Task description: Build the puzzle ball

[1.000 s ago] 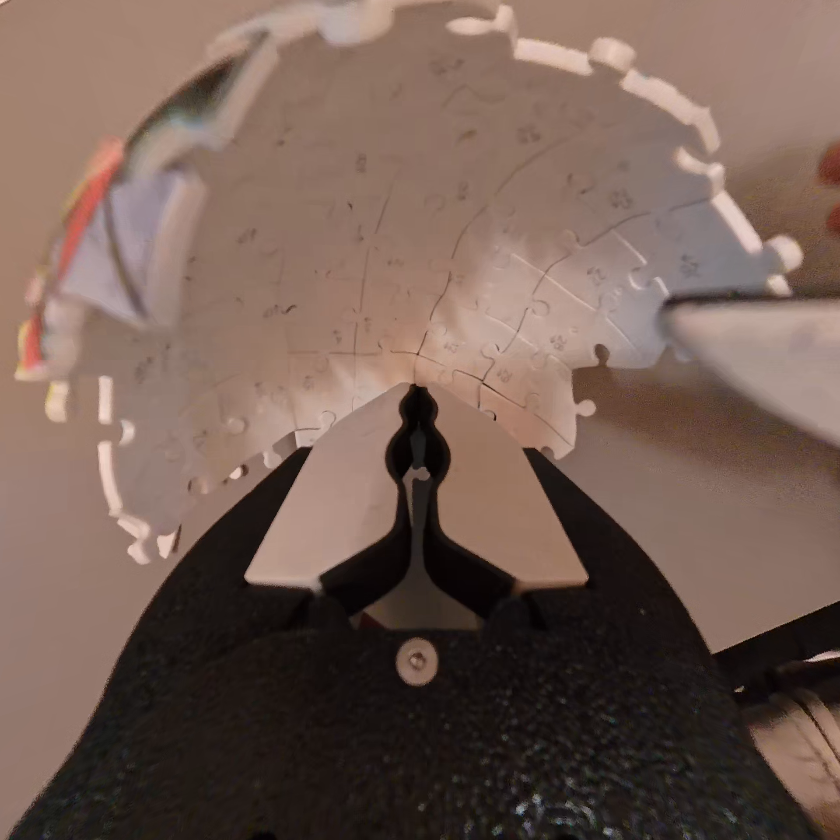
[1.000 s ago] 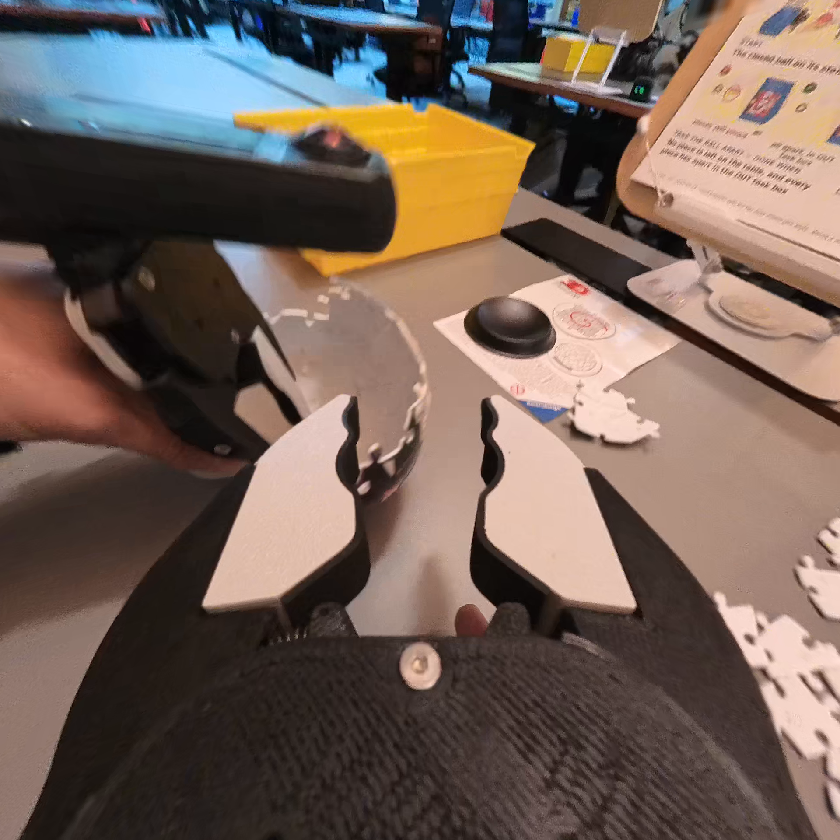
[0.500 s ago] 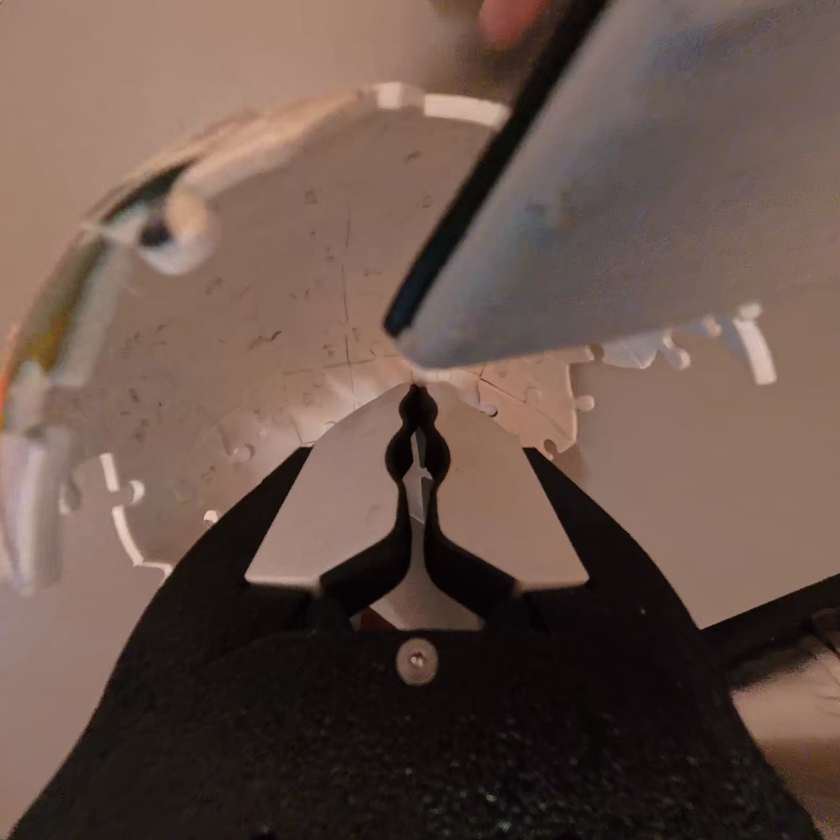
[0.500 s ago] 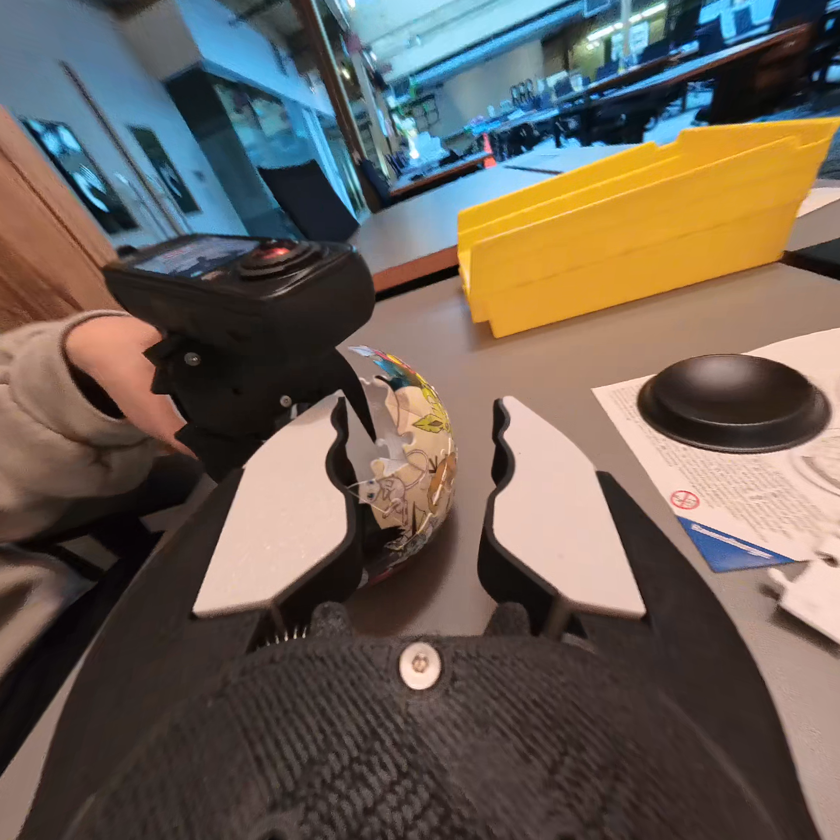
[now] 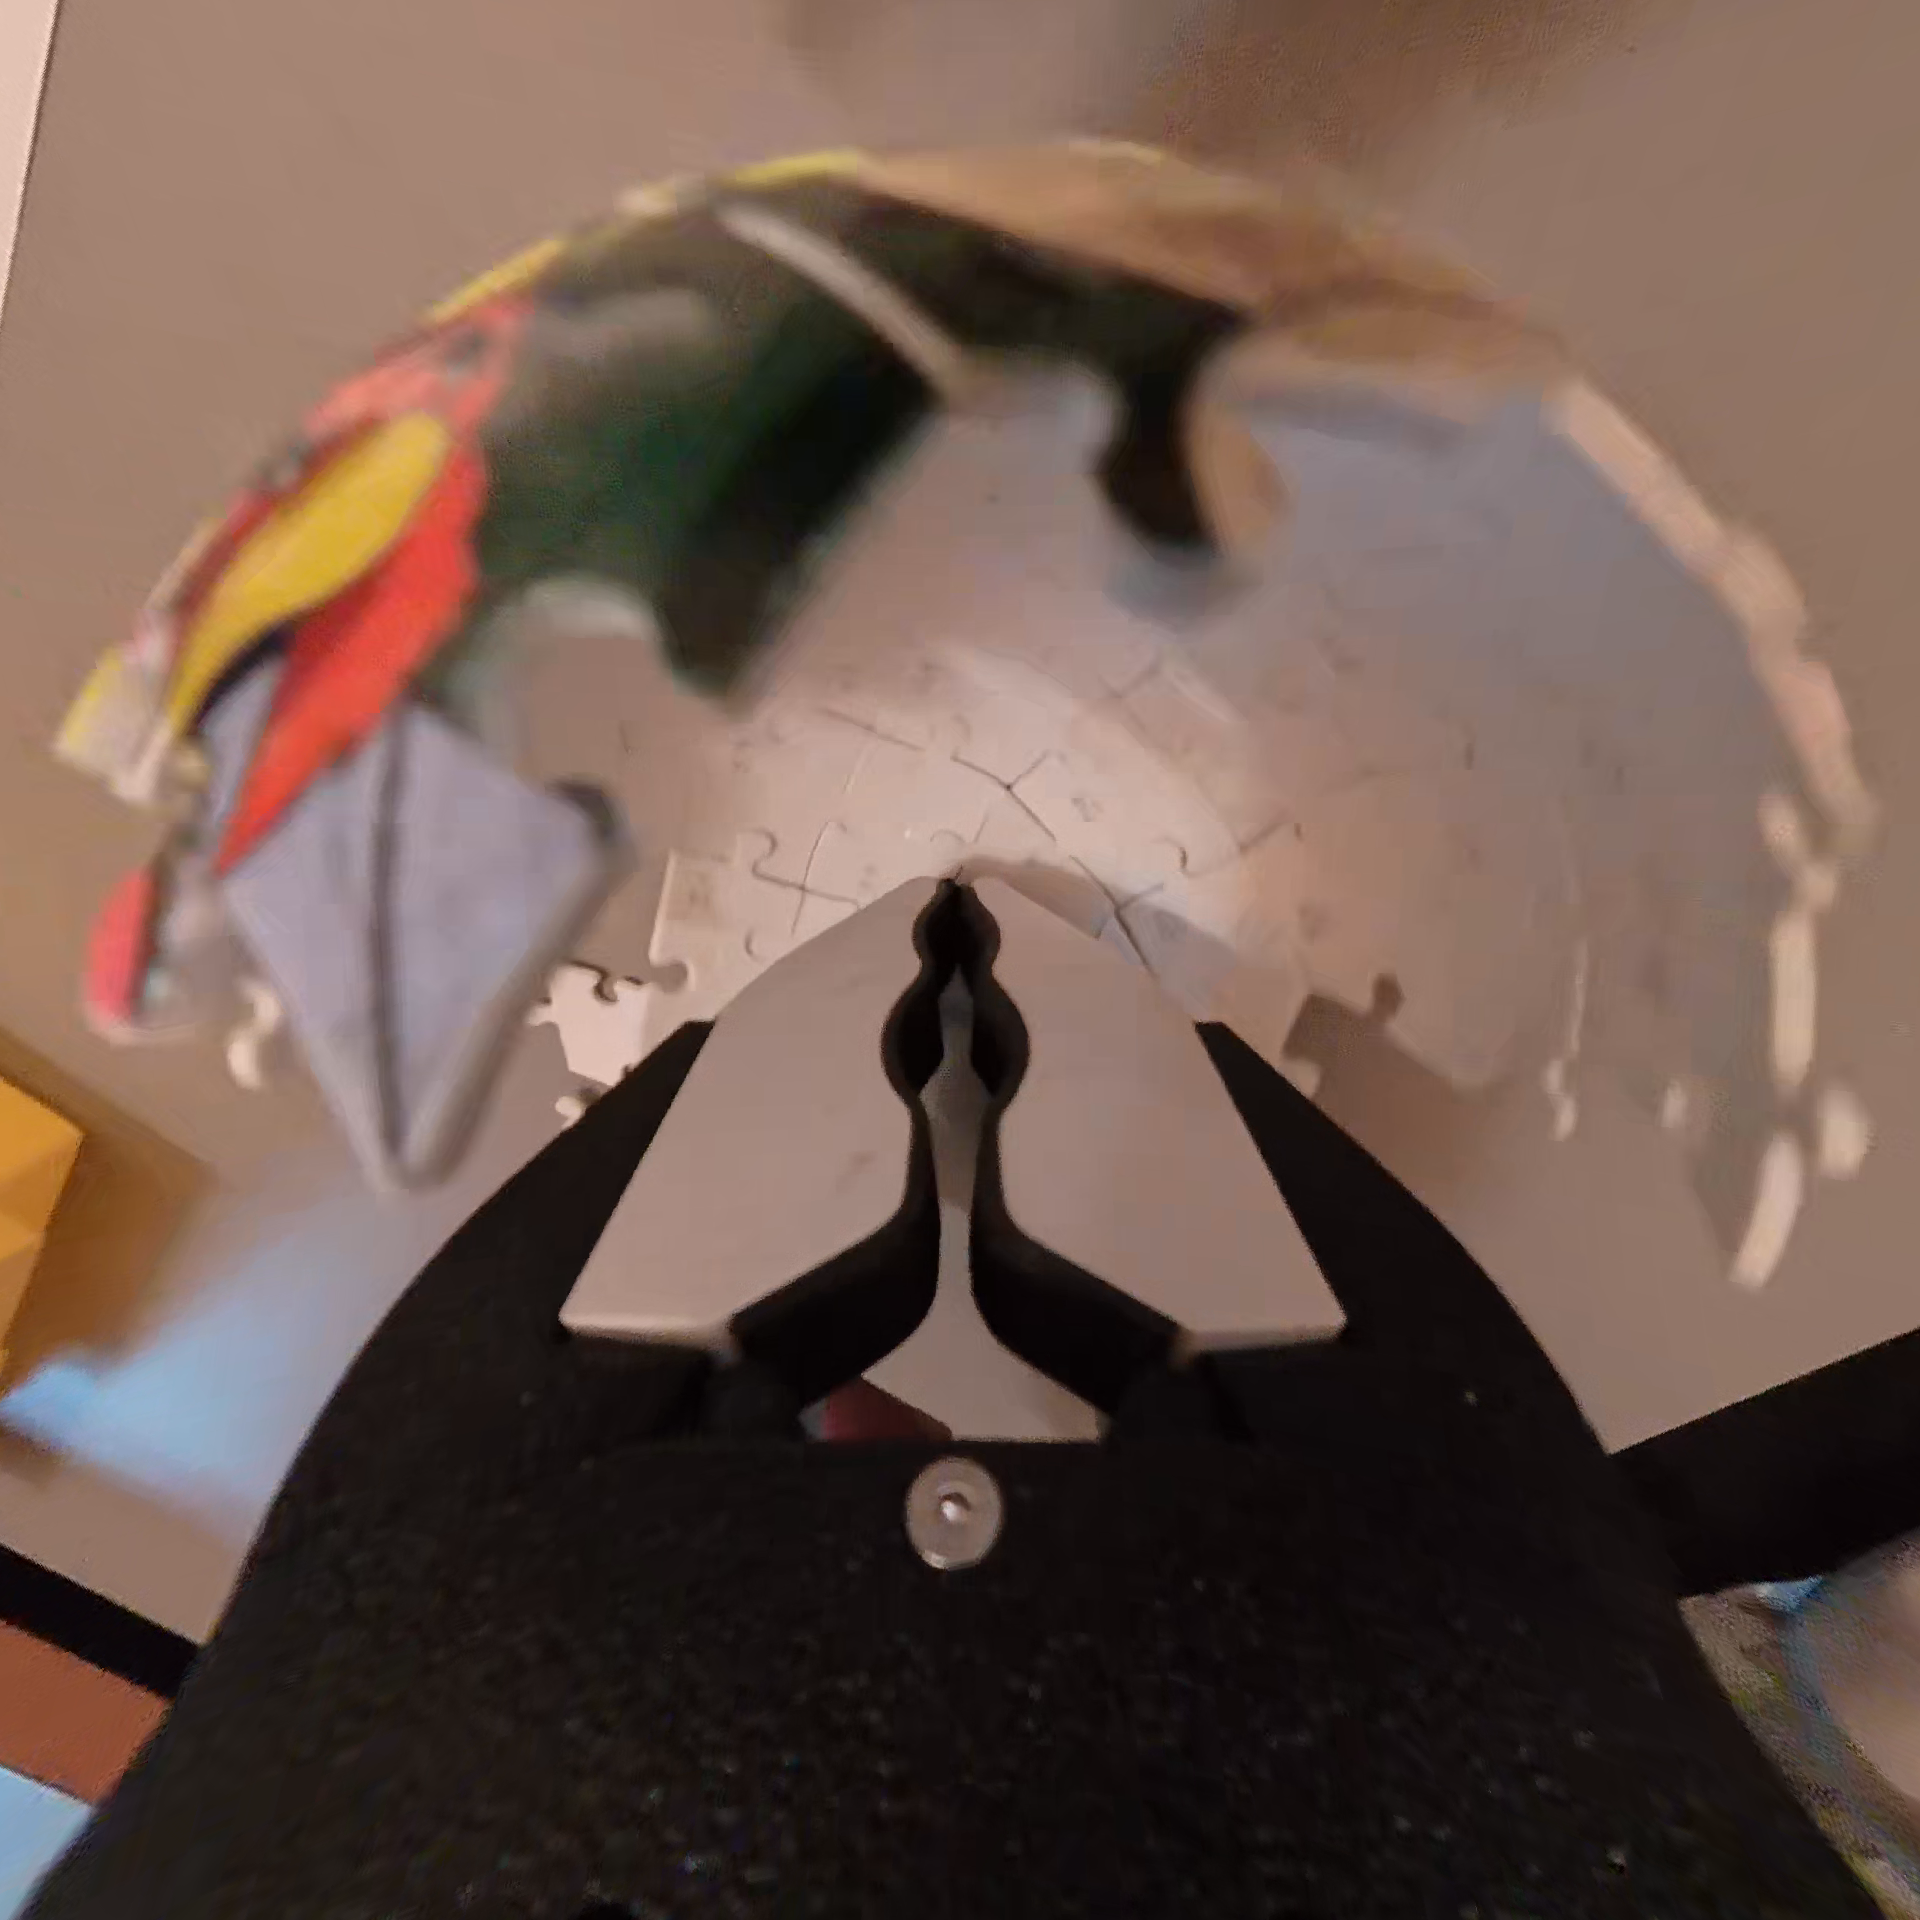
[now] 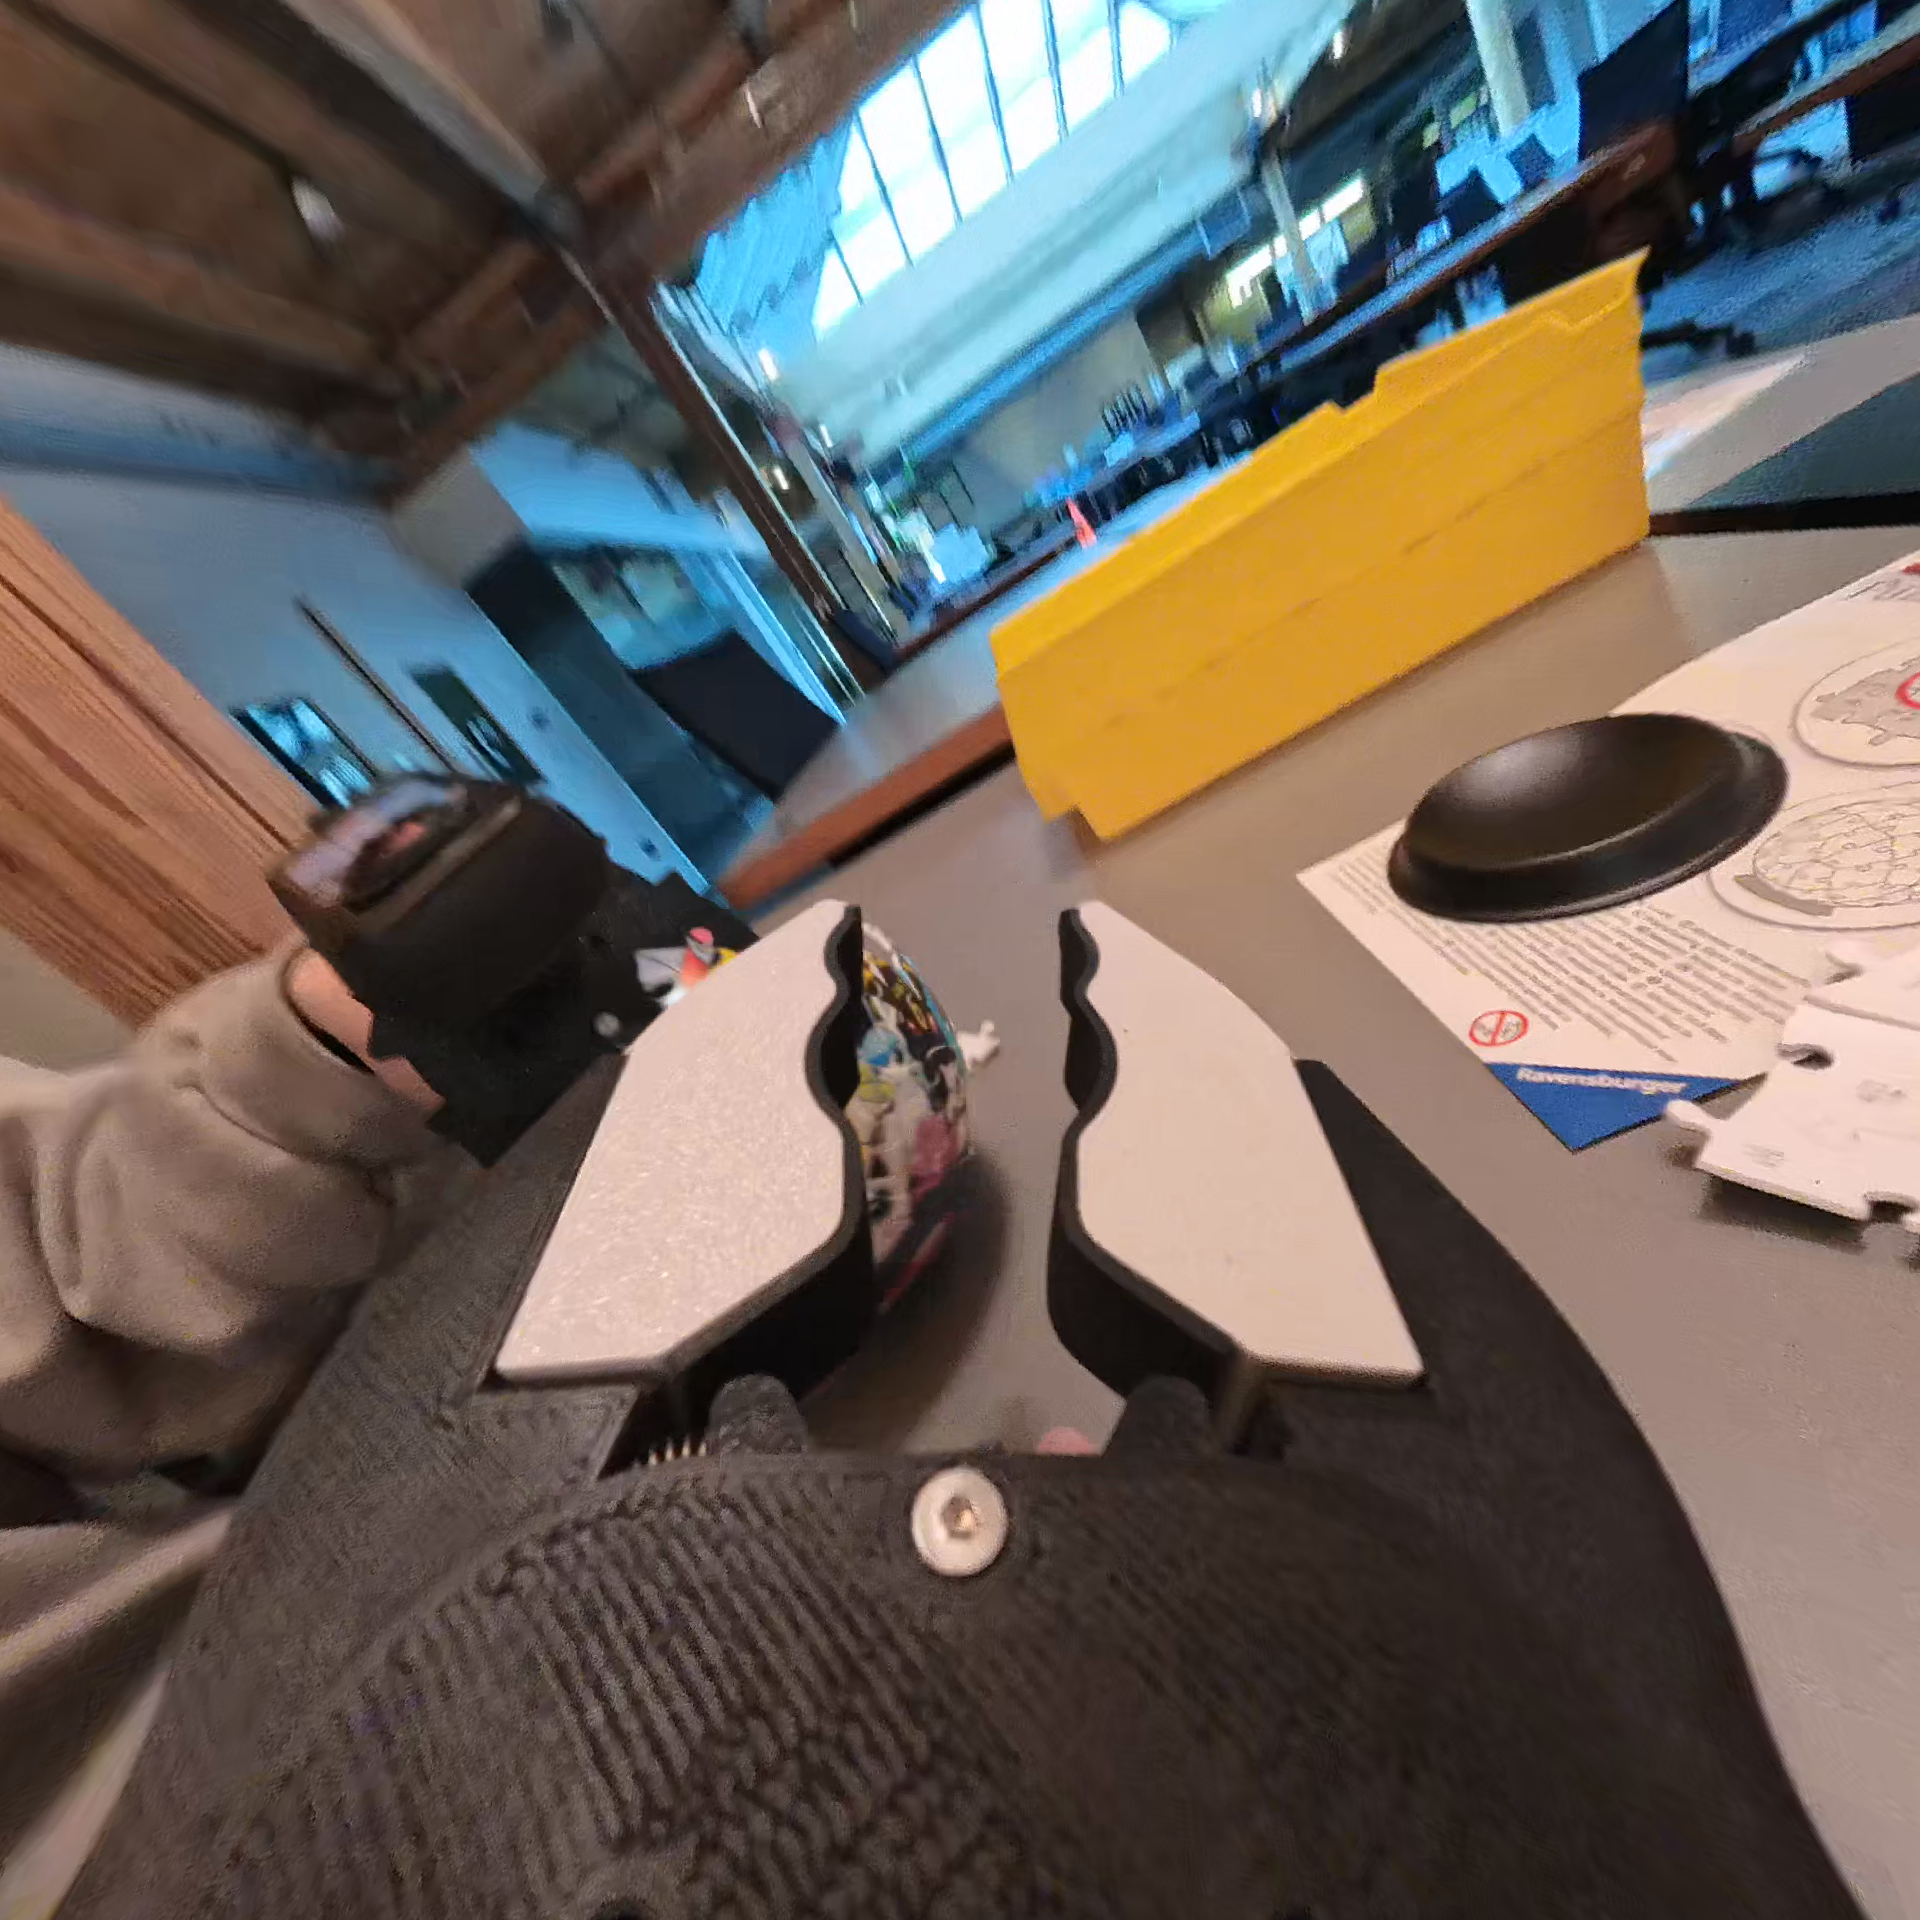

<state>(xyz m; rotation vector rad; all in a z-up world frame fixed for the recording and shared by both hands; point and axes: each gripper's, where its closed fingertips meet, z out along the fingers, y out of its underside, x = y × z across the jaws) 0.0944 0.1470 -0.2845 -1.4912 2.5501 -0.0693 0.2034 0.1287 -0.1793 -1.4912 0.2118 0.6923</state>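
Jaws of my left gripper (image 5: 951,894) pinch the rim of the half-built puzzle ball shell (image 5: 1039,727), white inside and colourfully printed outside, low over the grey table (image 6: 1558,1351). My right gripper (image 6: 961,940) gapes wide, empty, the shell beside its left finger. Loose white puzzle pieces (image 6: 1818,1122) lie rightward.
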